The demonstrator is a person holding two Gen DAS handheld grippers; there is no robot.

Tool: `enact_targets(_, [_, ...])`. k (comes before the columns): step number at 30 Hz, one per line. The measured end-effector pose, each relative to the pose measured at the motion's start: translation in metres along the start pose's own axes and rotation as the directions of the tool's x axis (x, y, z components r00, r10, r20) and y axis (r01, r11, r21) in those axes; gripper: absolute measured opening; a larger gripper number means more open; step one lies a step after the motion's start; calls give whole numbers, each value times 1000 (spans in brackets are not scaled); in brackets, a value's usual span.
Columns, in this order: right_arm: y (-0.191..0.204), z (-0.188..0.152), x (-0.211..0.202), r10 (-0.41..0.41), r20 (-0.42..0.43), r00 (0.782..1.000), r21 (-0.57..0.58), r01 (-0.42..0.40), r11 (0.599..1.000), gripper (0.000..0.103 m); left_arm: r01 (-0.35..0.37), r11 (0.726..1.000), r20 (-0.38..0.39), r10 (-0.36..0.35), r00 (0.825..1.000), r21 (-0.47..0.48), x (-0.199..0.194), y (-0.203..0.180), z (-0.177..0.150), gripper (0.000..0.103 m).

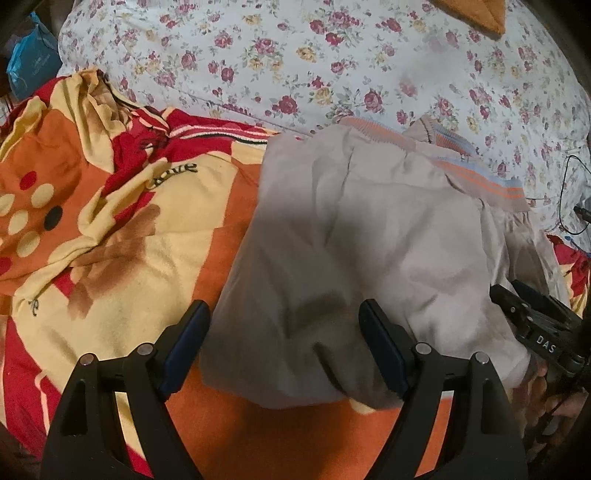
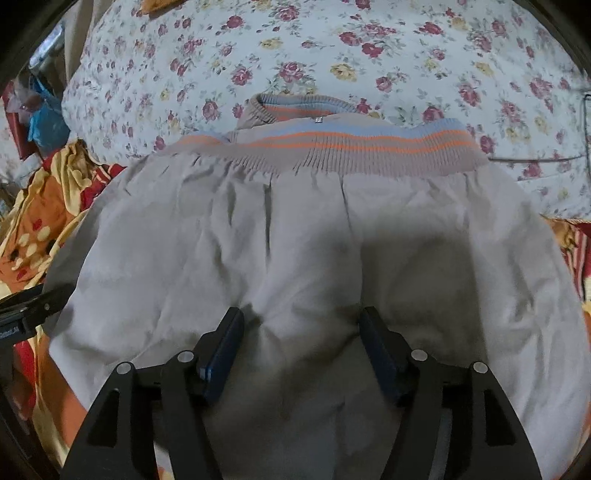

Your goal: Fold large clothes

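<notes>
A beige jacket [image 1: 351, 240] with a ribbed band [image 2: 332, 147] striped orange and blue lies folded on the bed. My left gripper [image 1: 284, 314] is open, low over the jacket's near left corner; one finger hangs over the blanket, the other over the cloth. My right gripper [image 2: 301, 321] is open too, above the middle of the jacket [image 2: 295, 229], where a soft ridge of fabric rises between the fingers without the pads pressing on it. The right gripper's body [image 1: 535, 325] shows at the jacket's right edge, and the left gripper's side [image 2: 29, 306] shows at its left edge.
An orange, red and yellow blanket [image 1: 110, 221] lies under and left of the jacket. A floral sheet [image 1: 332, 66] covers the far side. A blue bag [image 1: 29, 62] sits far left, an orange cloth [image 1: 472, 14] at the top, a black cable [image 1: 569, 192] at the right.
</notes>
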State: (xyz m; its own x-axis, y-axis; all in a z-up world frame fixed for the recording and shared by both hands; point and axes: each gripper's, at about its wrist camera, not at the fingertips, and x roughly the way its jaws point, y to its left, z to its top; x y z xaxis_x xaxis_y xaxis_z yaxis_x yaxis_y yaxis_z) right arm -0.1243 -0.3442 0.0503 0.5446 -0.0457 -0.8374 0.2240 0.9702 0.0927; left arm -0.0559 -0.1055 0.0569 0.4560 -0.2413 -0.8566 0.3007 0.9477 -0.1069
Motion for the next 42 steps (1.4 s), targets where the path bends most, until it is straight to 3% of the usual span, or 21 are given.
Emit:
enact_targets(4, [9,-8,-22,22,37,999,14,-22,1000,68,10,1000,16,-10,1000,-6,-16,1,-2,83])
enact_targets(9, [9,-15,-50,37,26,999,14,-38,999,70,77,995,38,-75,996,-64,-39,11,1,83])
enact_targets(14, [9,-14,-71,59,65,996,5,-60,998,79,117,987,16,-116,993,-108,-25,19,11,85])
enact_targets(21, [16,-7,-50,49,118,992,-34,-45,998,79,108,975,-9,-111,994,-195,18,24,28,85])
enact_targets(25, [9,-8,-36,65,114,991,-24,-63,998,79,190,945,-22,-203,979,-268,37,31,39,85])
enact_targets(31, [5,-1,-21,91,89,992,-28,-89,996,79,158,958,-73,-180,981,-237,58,28,45,87])
enact_targets(42, [1,-5,-19,118,70,991,-3,-118,993,79,149,965,-45,-163,986,-217,60,26,45,92])
